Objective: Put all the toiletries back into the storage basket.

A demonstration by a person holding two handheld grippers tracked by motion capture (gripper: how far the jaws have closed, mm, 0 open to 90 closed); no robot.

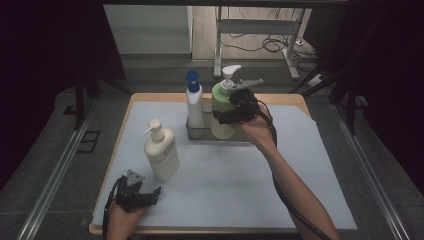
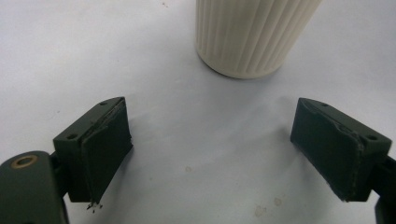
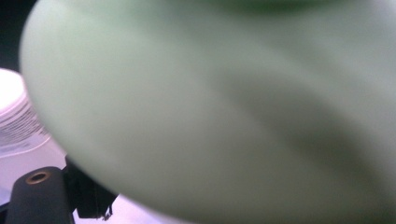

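Note:
A pale green pump bottle (image 1: 219,98) stands at the back of the table in a grey wire tray (image 1: 196,135), beside a white bottle with a blue cap (image 1: 194,104). My right gripper (image 1: 224,117) is shut on the green bottle, whose blurred body (image 3: 210,112) lies very close in the right gripper view. A cream pump bottle (image 1: 161,152) stands upright left of centre. My left gripper (image 1: 151,195) rests open near the front left edge. The ribbed base of the cream bottle (image 2: 252,37) lies a little beyond its open jaws (image 2: 224,154), which hold nothing.
A white mat (image 1: 230,185) covers the wooden table (image 1: 295,98). Metal rails run along both sides of the table. Beyond the far edge stand desk legs and floor cables (image 1: 270,45).

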